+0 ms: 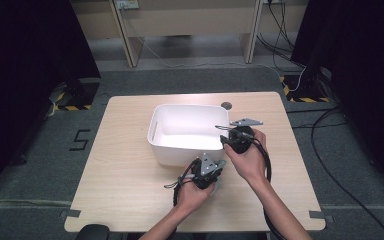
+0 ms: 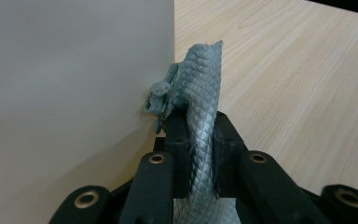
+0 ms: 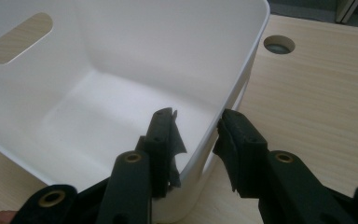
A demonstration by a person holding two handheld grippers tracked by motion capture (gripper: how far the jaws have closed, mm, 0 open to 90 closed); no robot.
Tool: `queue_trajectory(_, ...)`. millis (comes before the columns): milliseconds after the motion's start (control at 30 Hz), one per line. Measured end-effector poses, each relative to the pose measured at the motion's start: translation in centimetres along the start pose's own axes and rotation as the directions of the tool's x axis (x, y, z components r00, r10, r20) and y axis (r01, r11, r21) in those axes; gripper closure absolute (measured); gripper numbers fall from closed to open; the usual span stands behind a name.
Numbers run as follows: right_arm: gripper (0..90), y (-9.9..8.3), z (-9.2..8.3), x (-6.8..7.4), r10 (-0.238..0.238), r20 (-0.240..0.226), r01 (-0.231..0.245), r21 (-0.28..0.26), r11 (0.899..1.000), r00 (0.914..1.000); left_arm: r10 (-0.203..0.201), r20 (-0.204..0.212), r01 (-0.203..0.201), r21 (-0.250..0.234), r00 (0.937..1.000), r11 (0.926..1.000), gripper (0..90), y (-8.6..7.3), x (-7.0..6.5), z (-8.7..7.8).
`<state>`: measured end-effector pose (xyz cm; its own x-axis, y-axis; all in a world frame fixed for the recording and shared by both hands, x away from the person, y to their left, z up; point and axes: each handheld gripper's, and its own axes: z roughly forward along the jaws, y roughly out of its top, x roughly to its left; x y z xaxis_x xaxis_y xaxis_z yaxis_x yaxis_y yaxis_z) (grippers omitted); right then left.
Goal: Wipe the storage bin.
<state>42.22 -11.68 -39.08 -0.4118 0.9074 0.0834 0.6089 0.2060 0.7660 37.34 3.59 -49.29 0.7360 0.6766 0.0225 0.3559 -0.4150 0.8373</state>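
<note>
My left gripper [image 2: 200, 135] is shut on a grey-blue piece with a scaly texture [image 2: 200, 79], which stands up between the jaws, its top frayed and crumpled. It is right beside the outer wall of a white plastic bin [image 2: 74, 93]. In the high view the left gripper [image 1: 207, 172] is at the bin's near right corner. My right gripper [image 3: 196, 135] is open and straddles the bin's right wall [image 3: 223, 79], one jaw inside and one outside. From above, the right gripper [image 1: 230, 140] sits at the rim of the bin [image 1: 190, 106], which looks empty.
The bin stands mid-table on a light wooden table [image 1: 125, 170] and has a slot handle [image 3: 18, 37] in its far wall. A round cable hole [image 1: 226, 105] lies just behind it. Dark curtains flank the table.
</note>
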Motion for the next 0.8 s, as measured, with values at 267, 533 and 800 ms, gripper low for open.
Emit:
queue_trajectory(267, 65.6, 0.0, 0.1, 0.1, 0.001, -0.003, -0.001, -0.001, 1.000, 1.0000, 0.001, -0.006, -0.001, 0.019, 1.0000, 0.9998, 79.8, -0.8, 0.1, 0.7)
queue_trajectory(533, 64.8, 0.0, 0.1, 0.0, -0.009, 0.000, 0.009, -0.006, 1.000, 1.0000, -0.011, 0.011, 0.011, 0.029, 0.9999, 0.9995, 79.9, -0.9, 0.3, 0.8)
queue_trajectory(800, 61.1, 0.1, 0.2, -0.1, 0.004, -0.013, -0.004, 0.000, 1.000, 0.9999, -0.031, 0.031, 0.030, 0.031, 0.9990, 0.9991, 79.9, -1.4, 1.5, -2.5)
